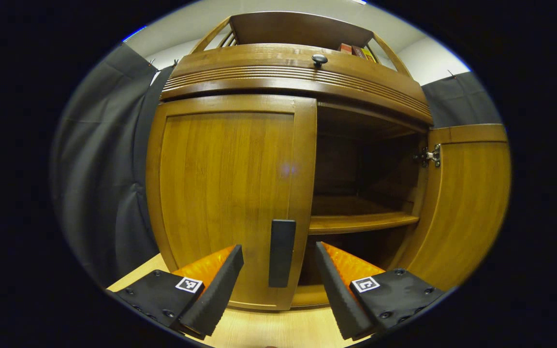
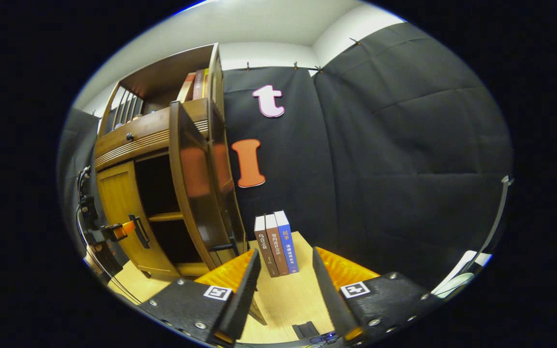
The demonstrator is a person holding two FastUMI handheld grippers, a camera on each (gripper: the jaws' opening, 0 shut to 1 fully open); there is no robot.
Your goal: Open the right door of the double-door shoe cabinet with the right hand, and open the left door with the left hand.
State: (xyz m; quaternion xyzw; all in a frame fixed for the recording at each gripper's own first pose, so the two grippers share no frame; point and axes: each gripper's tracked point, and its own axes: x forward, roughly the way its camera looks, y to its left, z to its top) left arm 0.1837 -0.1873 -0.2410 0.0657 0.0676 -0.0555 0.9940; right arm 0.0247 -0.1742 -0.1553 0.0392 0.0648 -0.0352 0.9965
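In the left gripper view the wooden shoe cabinet (image 1: 298, 72) stands close ahead. Its left door (image 1: 225, 193) is closed, with a black vertical handle (image 1: 282, 252) at its right edge. My left gripper (image 1: 278, 285) is open, its fingers spread to either side of that handle and just short of it. The right door (image 1: 467, 208) is swung wide open, showing dark shelves (image 1: 360, 221). In the right gripper view the open right door (image 2: 196, 188) is seen edge-on at left. My right gripper (image 2: 283, 285) is open and holds nothing, off to the right of that door. The left gripper (image 2: 114, 231) shows by the left door's handle (image 2: 139, 232).
Three books (image 2: 276, 241) stand upright on the light wooden table (image 2: 283, 299) beside the cabinet, in front of the right gripper. A drawer with a round black knob (image 1: 319, 59) runs above the doors. Books (image 1: 356, 50) sit on the cabinet's top shelf.
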